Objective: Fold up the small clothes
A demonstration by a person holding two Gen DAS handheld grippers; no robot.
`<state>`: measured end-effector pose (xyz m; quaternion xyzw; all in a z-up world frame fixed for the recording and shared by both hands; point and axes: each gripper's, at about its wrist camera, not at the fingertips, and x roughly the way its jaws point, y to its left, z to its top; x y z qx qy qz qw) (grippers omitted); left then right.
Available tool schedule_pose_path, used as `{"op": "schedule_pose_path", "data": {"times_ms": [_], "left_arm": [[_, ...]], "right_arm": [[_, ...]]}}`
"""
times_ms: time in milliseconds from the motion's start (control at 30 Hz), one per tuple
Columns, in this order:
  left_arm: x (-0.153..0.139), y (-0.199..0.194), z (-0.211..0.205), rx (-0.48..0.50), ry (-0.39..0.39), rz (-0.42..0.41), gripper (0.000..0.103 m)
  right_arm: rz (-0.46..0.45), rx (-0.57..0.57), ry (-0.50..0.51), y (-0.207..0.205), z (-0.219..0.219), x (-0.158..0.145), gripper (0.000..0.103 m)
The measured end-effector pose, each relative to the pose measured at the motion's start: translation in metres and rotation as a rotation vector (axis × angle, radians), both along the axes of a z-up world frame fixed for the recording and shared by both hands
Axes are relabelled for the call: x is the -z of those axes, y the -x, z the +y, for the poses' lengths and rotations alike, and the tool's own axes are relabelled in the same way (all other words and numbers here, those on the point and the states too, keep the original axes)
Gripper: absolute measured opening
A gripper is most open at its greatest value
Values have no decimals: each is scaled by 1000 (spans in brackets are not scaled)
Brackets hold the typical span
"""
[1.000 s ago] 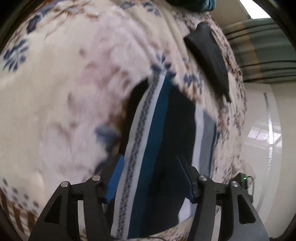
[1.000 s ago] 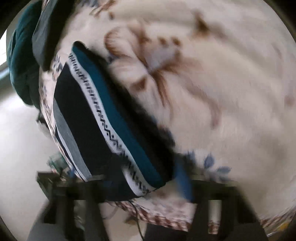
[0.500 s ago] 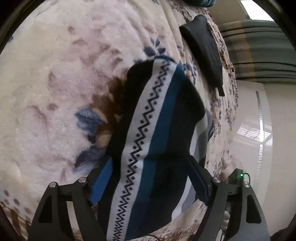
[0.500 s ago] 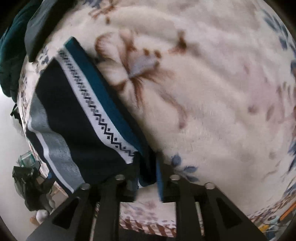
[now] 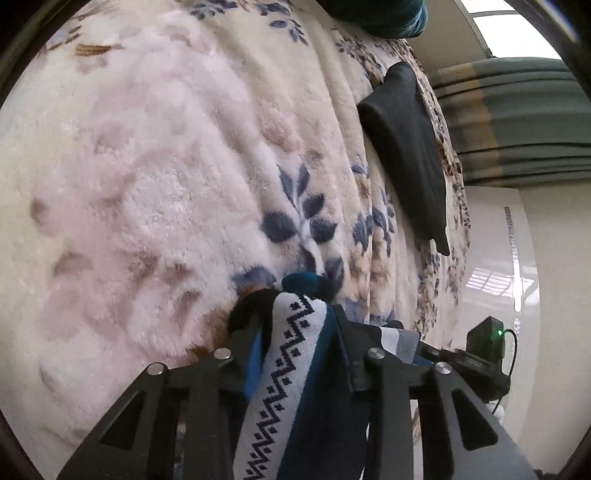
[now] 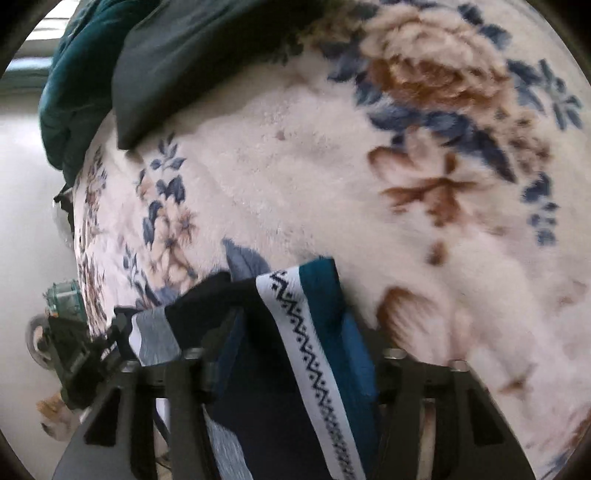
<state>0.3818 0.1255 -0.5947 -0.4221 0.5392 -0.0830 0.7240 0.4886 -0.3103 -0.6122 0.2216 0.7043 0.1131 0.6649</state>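
While both grippers sit low over the floral fleece blanket (image 5: 155, 192), we note each pinches the striped knit garment (image 5: 291, 369) — left gripper (image 5: 295, 332) having just closed on its bunched end, right gripper (image 6: 291, 332) having just narrowed on the zigzag band. A black folded cloth (image 5: 406, 147) lies well apart — near the blanket's edge.

Light: daylight is coming from a window (image 5: 517, 33) above the blanket (image 5: 166, 184), lighting it evenly.
Glare: the floor (image 5: 491, 280) beside the blanket is shining white.
Blur: the right wrist view is smearing across the blanket (image 6: 424, 221).
Edges: both views are bulging, corners going black.
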Motion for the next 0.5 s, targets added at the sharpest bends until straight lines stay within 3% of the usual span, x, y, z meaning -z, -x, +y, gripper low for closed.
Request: {"op": "schedule_pose_path", "data": {"times_ms": [33,167,233,333,367,400,433,467,500], "left_arm": [[-2,2,1,6,-8,-2,27],[5,2,9,5,26,14,25],[12,-3,12,5,69,37,26],[12,-5,18,-5,113,51,36],[8,-3,21,-14,125,48,46],[3,0,24,-24,140,34,64],[-3,4,28,-35,144,20,72],[-9,7,31,-46,144,2,73],[-15,10,33,-47,151,-19,73]], "right_arm": [[-20,12,22,-5,5,3,6],[-106,69,135,-10,3,-7,5],[-72,91,136,-13,-1,-1,5],[-45,44,147,-14,7,1,7],[-29,44,122,-15,9,0,13],[-16,49,105,-15,6,-4,19],[-18,55,78,-13,3,-13,31],[-32,61,48,-10,-1,-19,50],[-50,68,22,-6,-7,-27,58]]}}
